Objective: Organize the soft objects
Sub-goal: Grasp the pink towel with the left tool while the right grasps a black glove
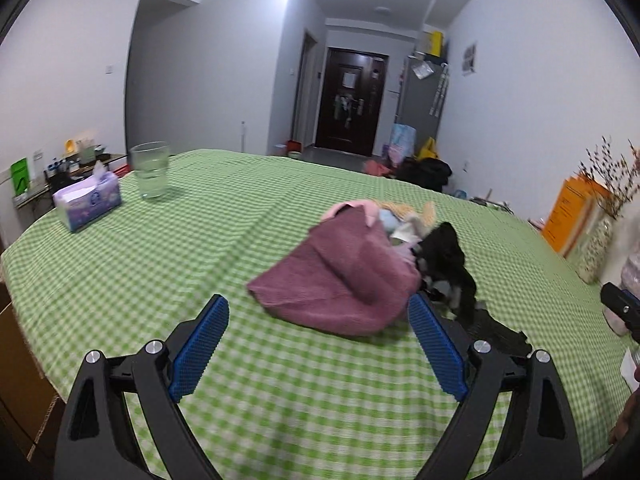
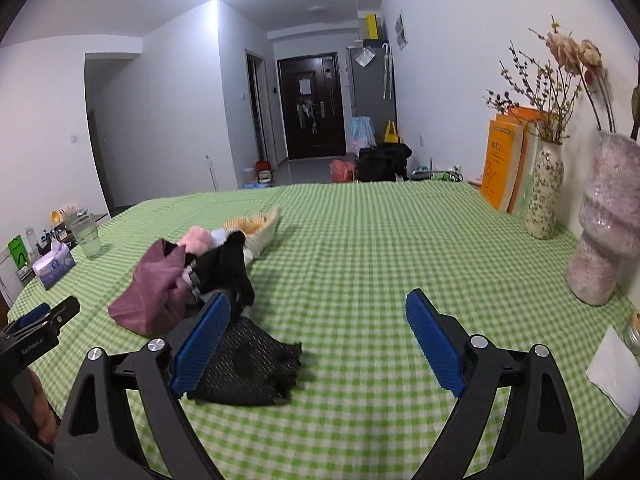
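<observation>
From where I sit, the heap of soft things lies on the green checked surface, and the move ahead turns on which claw is closer to it. My left claw hangs spread wide with nothing between its blue pads, and the mauve towel on the heap's near side sits dead ahead of it, its near edge just beyond the fingertips and roughly centred in the gap. In the right wrist view the same heap trails away from me and to the left, mauve towel nearest, then a black garment, then pink and yellowish pieces at the far end, so its long axis runs diagonally away toward the middle of the surface. My right claw is also spread and empty; most of its gap looks onto bare cloth, and only a black mesh glove lies near it, just beside and partly behind its left pad. I judge the left claw the better placed for the towel, straight forward and down, while the right would have to swing left for the glove. The tissue box and the glass stand well apart at far left.
</observation>
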Tool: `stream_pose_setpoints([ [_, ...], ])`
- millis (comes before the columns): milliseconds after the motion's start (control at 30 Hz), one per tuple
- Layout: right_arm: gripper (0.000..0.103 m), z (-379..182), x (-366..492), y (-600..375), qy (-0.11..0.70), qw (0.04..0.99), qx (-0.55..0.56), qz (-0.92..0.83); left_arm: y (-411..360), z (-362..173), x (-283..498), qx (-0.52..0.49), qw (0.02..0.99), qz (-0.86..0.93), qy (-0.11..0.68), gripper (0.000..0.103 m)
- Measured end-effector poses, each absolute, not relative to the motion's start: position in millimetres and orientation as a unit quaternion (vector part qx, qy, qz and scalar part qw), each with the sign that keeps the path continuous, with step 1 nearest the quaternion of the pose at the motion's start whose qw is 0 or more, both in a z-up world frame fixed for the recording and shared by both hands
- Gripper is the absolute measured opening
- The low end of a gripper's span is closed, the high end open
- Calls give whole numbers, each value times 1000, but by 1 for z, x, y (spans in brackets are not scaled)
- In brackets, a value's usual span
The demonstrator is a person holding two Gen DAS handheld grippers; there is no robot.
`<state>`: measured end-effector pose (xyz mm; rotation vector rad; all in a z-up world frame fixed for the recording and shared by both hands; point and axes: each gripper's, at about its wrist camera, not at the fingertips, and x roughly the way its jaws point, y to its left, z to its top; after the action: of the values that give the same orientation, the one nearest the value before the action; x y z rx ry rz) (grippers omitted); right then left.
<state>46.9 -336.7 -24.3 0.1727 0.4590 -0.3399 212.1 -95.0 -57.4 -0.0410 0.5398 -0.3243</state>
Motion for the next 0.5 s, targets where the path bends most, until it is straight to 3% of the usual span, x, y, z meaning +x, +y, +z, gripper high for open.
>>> stream_pose_setpoints([
  [167,86,-32,57,-334,250,955,75,-140,-105,-66,216,-12,940,-180,290,89],
  [500,86,-85,116,-328,374,921,89,-69,-138,-82,261,10,905,-211,368,89],
])
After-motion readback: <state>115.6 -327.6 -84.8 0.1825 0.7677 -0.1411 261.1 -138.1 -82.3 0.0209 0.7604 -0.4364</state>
